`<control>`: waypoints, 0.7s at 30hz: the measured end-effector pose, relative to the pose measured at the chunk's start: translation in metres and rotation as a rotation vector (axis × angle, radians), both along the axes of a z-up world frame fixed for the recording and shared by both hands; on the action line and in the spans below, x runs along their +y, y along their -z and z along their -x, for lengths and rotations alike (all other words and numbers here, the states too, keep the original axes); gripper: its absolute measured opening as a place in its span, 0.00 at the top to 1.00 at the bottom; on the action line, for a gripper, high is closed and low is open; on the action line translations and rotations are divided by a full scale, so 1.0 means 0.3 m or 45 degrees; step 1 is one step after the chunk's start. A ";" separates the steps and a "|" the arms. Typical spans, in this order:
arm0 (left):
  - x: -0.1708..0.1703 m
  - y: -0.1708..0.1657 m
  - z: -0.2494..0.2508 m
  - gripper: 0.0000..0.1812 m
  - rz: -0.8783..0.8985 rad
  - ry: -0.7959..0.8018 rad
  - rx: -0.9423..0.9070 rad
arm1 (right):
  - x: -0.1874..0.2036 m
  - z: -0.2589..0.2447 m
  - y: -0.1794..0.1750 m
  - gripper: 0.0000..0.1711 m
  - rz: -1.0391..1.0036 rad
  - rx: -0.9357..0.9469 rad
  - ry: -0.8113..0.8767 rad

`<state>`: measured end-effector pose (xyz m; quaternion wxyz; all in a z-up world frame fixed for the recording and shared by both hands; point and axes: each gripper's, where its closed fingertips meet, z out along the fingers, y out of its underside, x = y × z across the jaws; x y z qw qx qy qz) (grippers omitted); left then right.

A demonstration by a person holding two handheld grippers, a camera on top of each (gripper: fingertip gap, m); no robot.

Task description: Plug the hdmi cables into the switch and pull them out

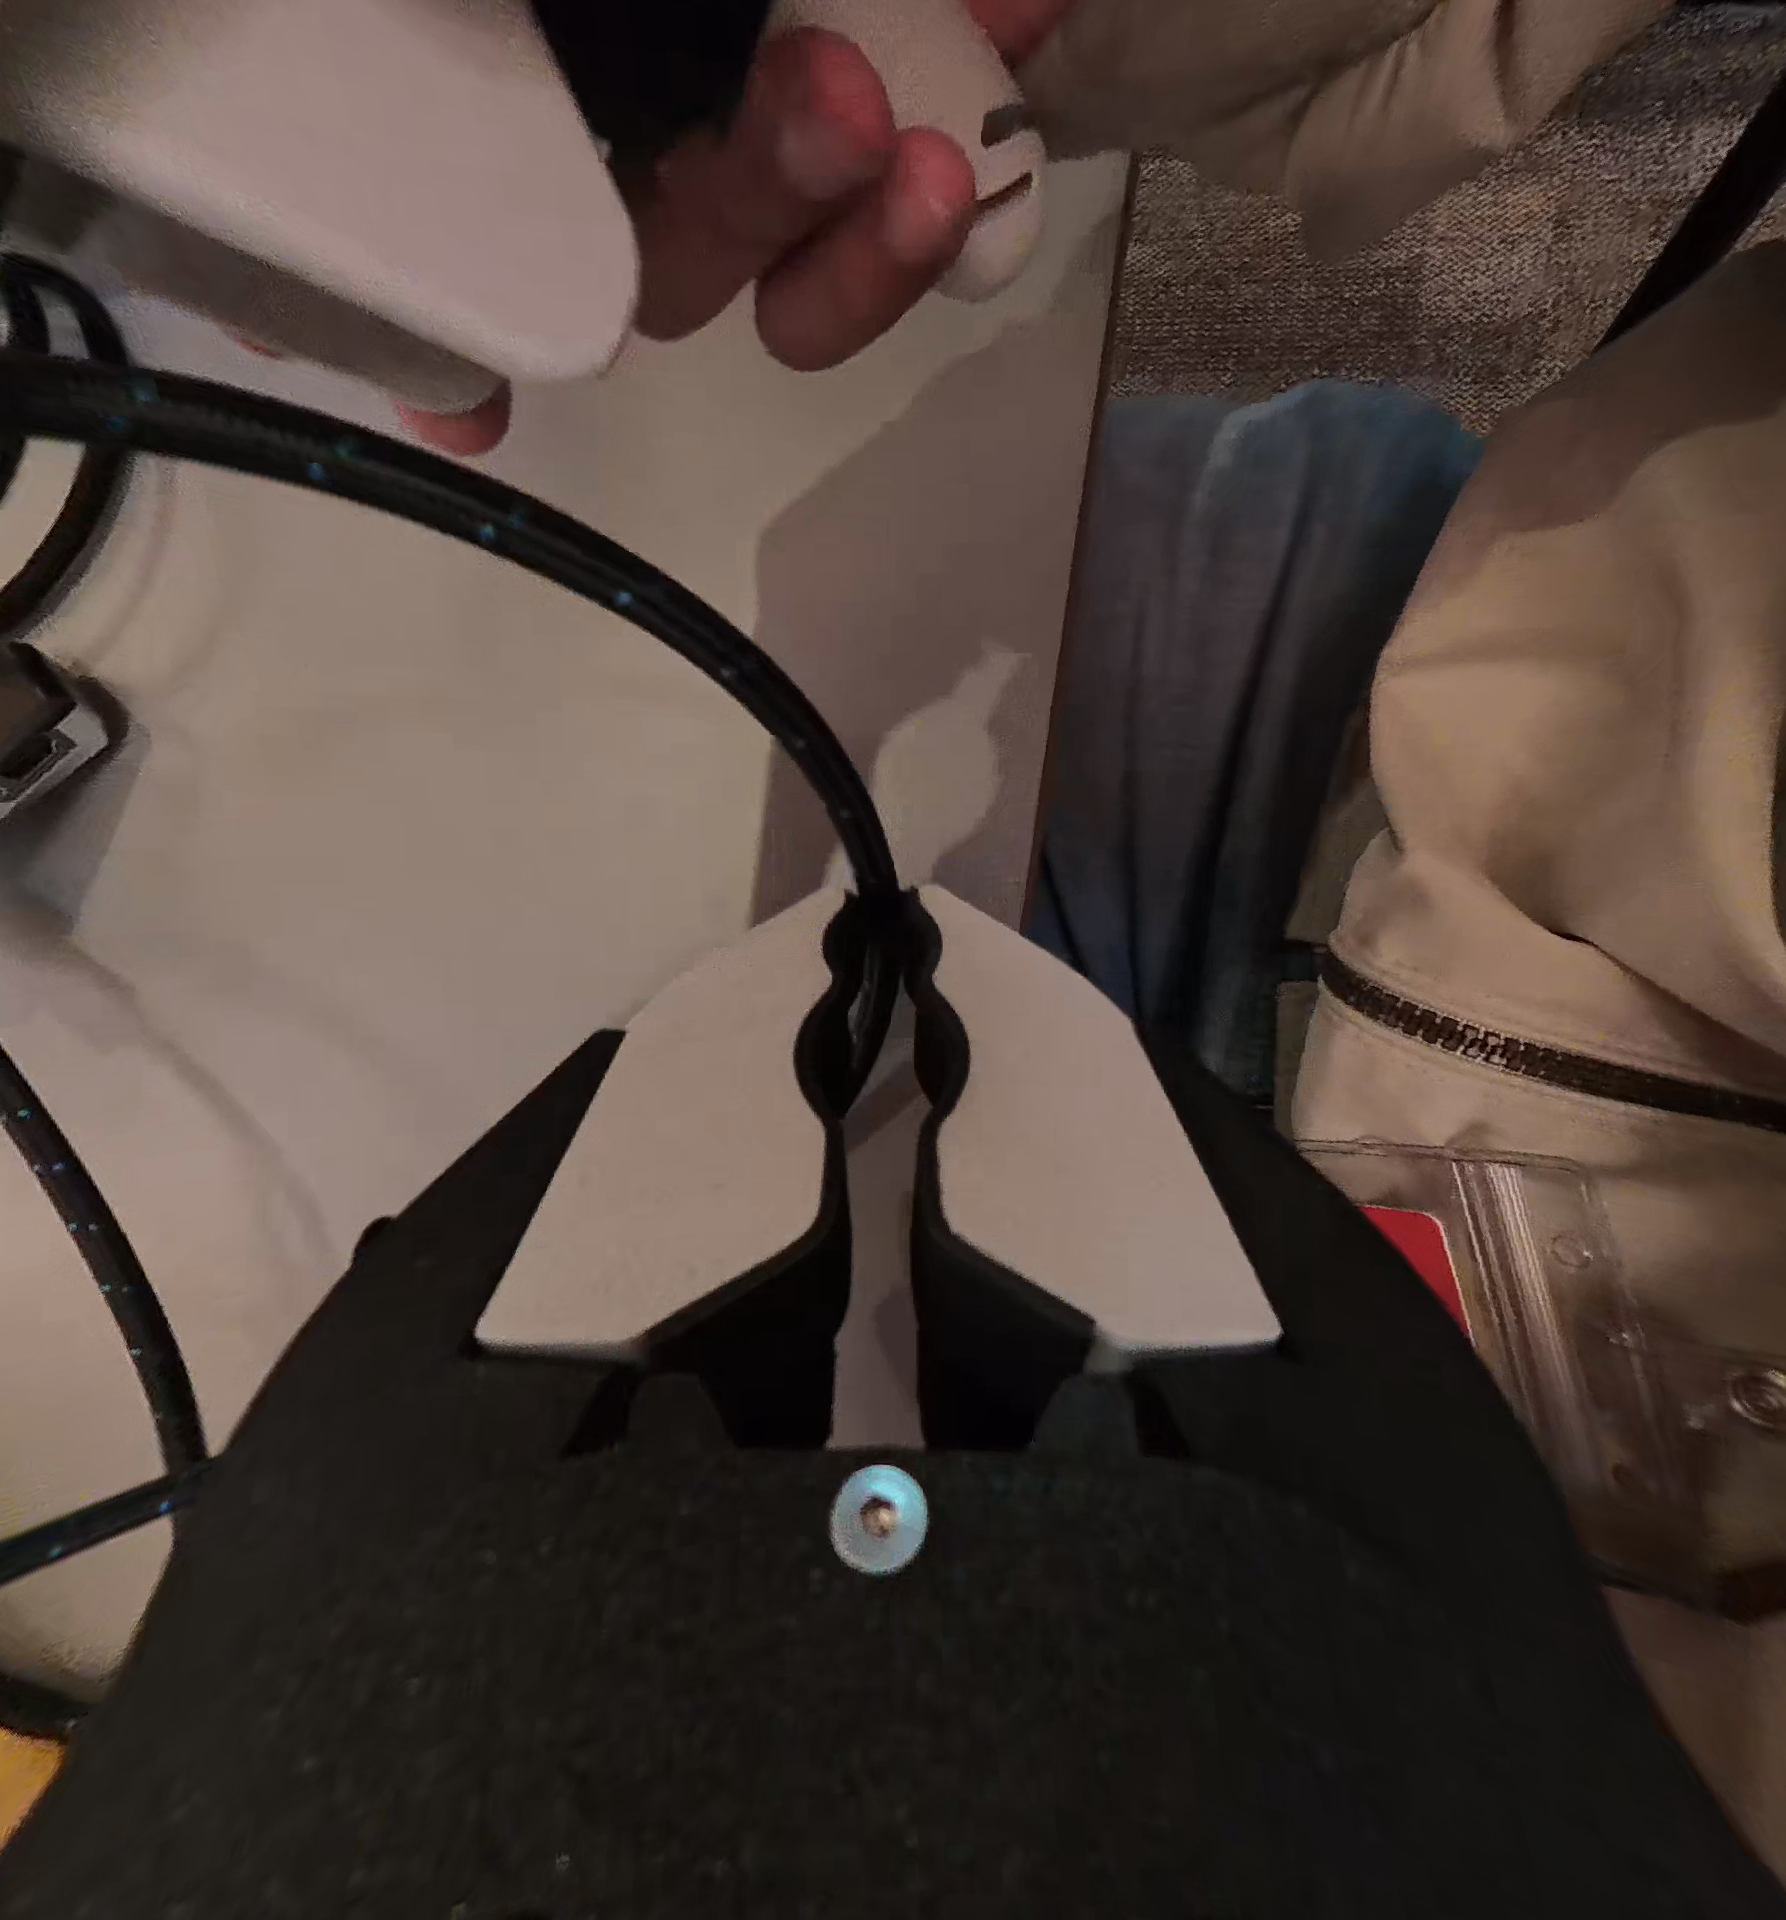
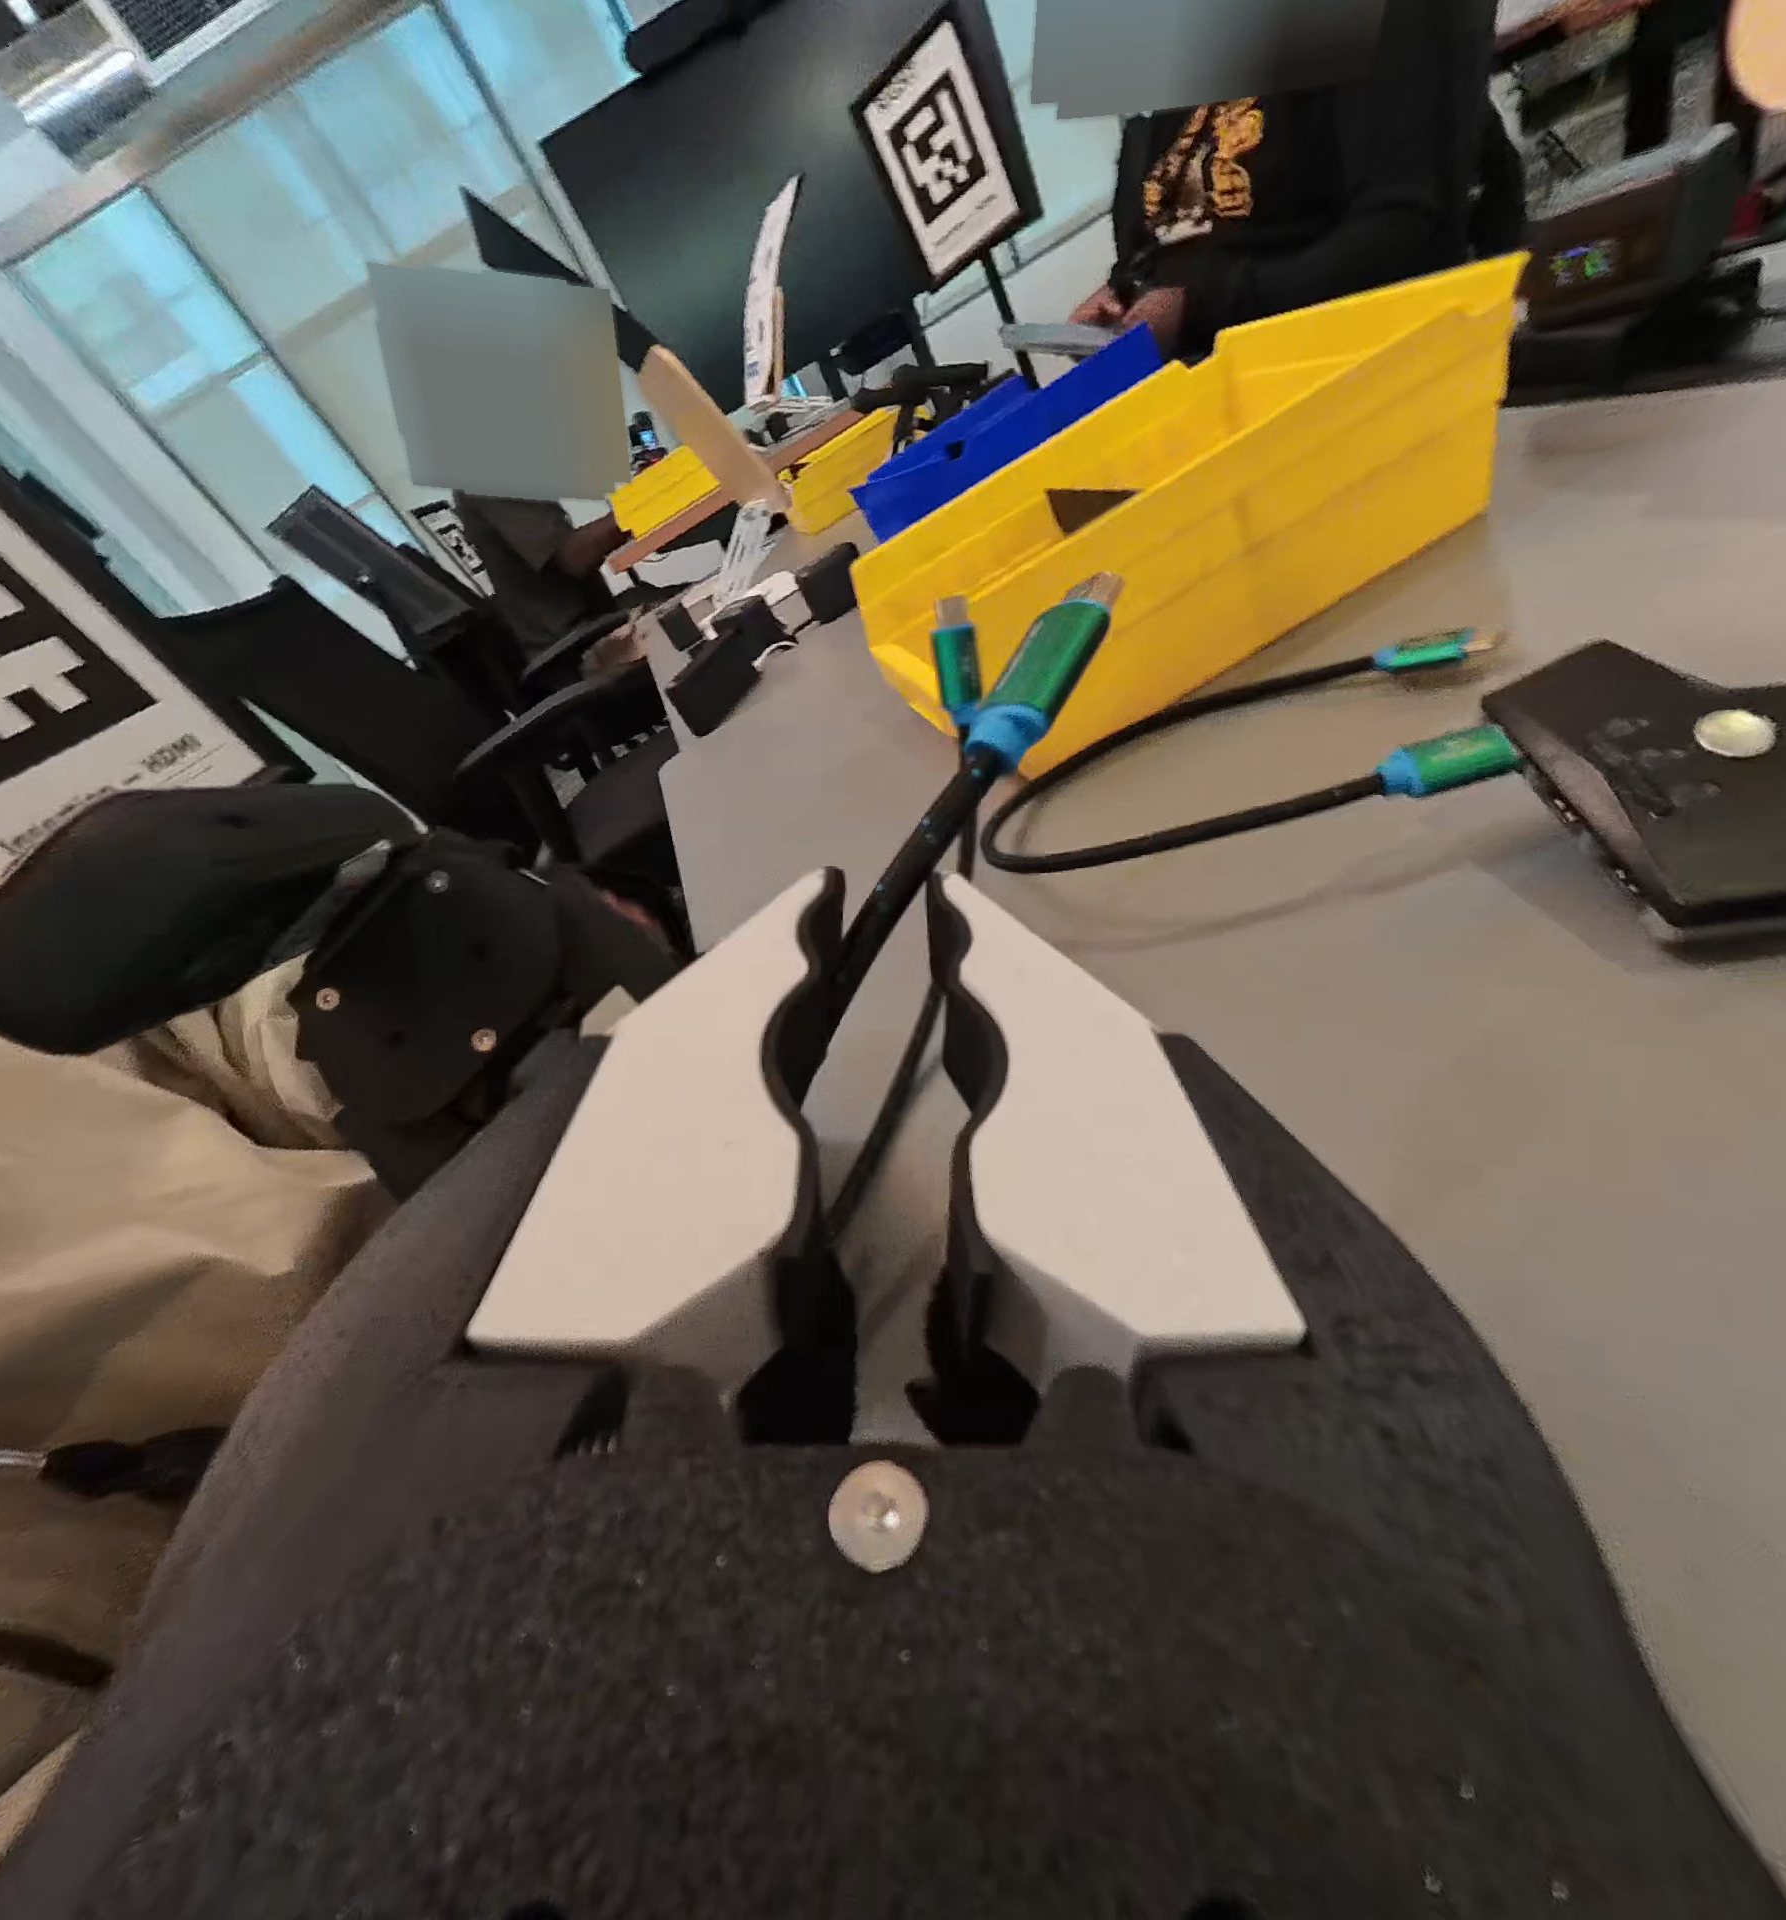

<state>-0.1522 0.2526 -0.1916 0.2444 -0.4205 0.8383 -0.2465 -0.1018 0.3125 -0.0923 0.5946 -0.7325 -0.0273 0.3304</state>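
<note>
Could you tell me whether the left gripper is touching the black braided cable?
Touching. The left wrist view shows the left gripper with its fingertips closed around the black braided cable, which runs out from between them.

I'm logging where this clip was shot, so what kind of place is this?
Probably a shared office or lab workspace. A long grey table carries yellow bins, office chairs stand along it, a dark monitor rises behind, and large printed marker boards are set up around other people working.
</note>
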 end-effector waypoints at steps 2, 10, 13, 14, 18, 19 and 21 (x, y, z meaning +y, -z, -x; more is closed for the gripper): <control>0.011 0.012 0.003 0.96 0.029 -0.015 0.000 | 0.006 -0.022 0.031 0.93 0.050 0.023 0.005; 0.161 -0.021 -0.031 0.95 0.093 -0.237 -0.210 | 0.004 -0.196 0.258 0.95 0.441 -0.226 0.246; 0.314 -0.080 -0.045 0.94 0.126 -0.469 -0.360 | -0.004 -0.211 0.288 0.95 0.495 -0.356 0.262; 0.377 -0.091 -0.042 0.92 0.153 -0.571 -0.389 | -0.005 -0.211 0.290 0.95 0.496 -0.384 0.257; 0.581 -0.139 -0.013 0.84 0.366 -0.884 -0.502 | -0.005 -0.202 0.295 0.95 0.480 -0.444 0.230; 0.613 -0.137 -0.009 0.81 0.401 -0.917 -0.509 | -0.004 -0.200 0.298 0.95 0.476 -0.449 0.220; 0.646 -0.121 -0.009 0.75 0.473 -0.942 -0.482 | -0.003 -0.195 0.302 0.95 0.476 -0.435 0.206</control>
